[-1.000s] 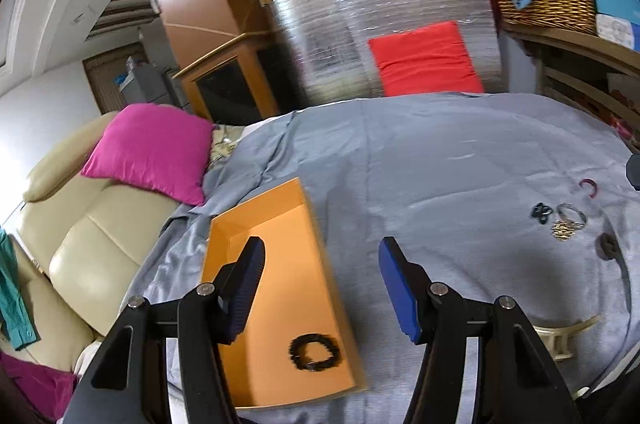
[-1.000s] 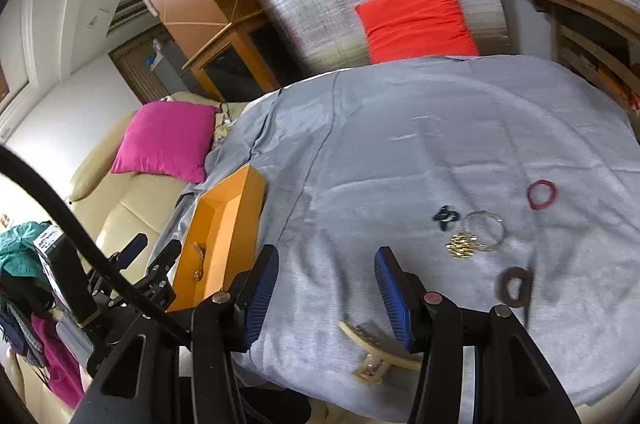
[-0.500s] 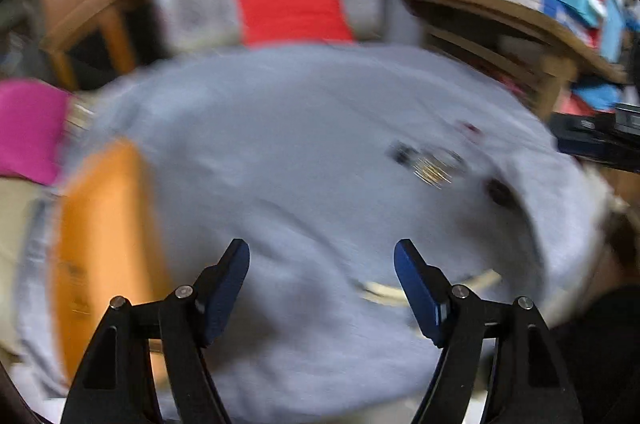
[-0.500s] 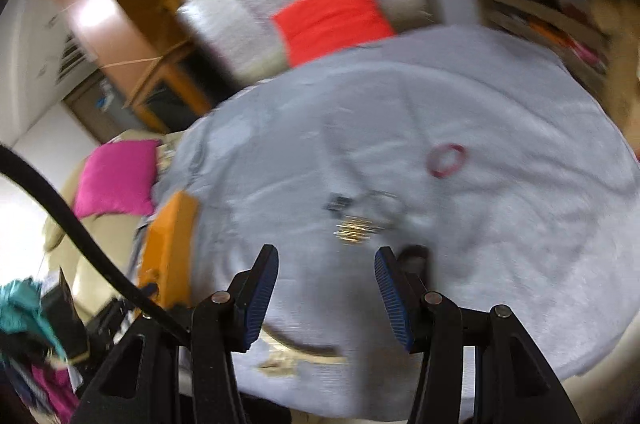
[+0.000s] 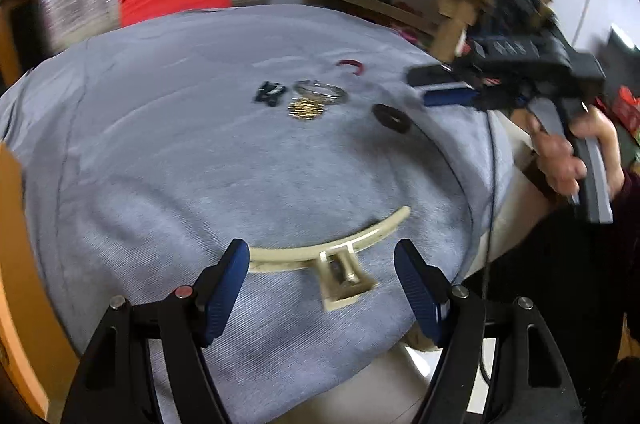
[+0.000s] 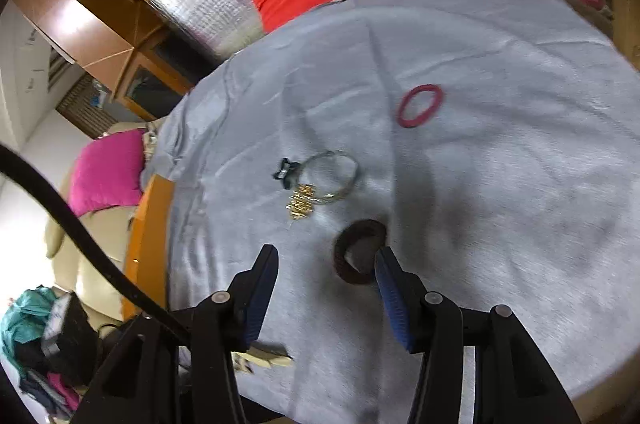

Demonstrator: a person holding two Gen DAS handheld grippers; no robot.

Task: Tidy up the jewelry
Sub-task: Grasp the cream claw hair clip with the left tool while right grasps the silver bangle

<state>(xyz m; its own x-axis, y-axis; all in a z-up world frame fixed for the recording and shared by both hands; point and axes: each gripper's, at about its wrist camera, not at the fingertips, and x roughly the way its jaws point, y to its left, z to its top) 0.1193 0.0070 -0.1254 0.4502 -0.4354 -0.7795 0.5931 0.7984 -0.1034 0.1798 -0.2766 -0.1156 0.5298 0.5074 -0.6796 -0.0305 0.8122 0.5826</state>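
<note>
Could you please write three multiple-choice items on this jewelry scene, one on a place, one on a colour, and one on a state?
1. Where does the cream hair clip lie?
A. inside the orange box
B. on the grey cloth, just ahead of the left claw
C. on the wooden shelf

2. What colour is the thin ring farthest from the right claw?
A. red
B. green
C. white

3. How is the right claw?
A. shut on the gold piece
B. shut on the red ring
C. open, holding nothing, next to the dark brown ring

Answers: 1 B, the clip rests on the cloth between the spread fingers; 2 A, it shows red against the grey; 3 C, bare cloth shows between its pads.
</note>
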